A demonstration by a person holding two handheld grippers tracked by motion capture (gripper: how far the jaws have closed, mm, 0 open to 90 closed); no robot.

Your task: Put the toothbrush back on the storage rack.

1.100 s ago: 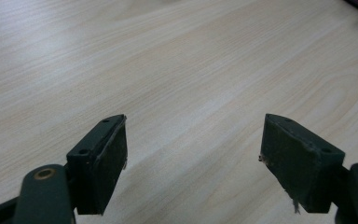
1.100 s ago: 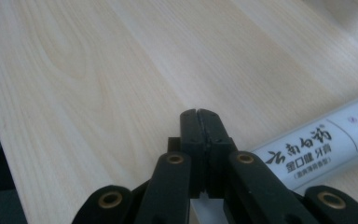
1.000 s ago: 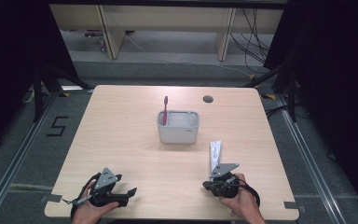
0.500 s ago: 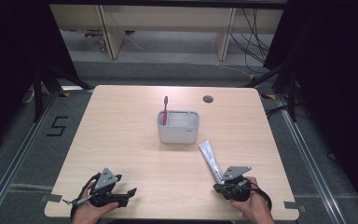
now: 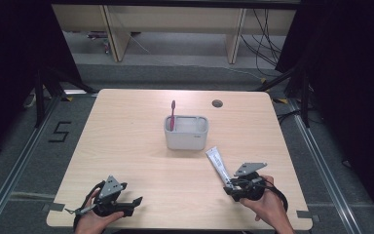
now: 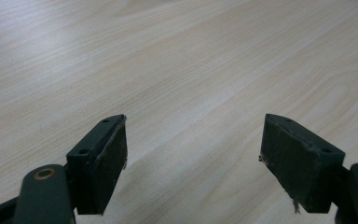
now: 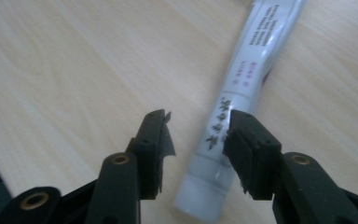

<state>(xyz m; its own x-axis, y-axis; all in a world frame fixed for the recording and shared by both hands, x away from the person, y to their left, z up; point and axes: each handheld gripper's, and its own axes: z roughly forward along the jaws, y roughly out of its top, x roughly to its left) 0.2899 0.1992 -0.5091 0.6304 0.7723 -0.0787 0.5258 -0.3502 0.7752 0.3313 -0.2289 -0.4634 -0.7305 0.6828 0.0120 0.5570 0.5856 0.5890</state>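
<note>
Left gripper (image 5: 135, 201) at near left edge of surface (image 5: 126, 146), fingers (image 6: 103, 161) wide, nothing between. Right gripper (image 7: 196, 140) at near right, fingers (image 7: 247, 151) just been opening, now part-open; toothpaste tube (image 7: 242, 93) lies flat on surface between them, pads not pressing it. Tube (image 5: 218, 163) angled up-left, pointing toward grey holder (image 5: 186, 139) mid-surface. Pink toothbrush (image 5: 173, 114) upright in holder's left side. Round hole (image 5: 217, 103) at far edge.

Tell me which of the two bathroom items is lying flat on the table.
The white toothpaste tube, flat on the table by the right gripper. The pink toothbrush stands upright in the grey holder.
</note>
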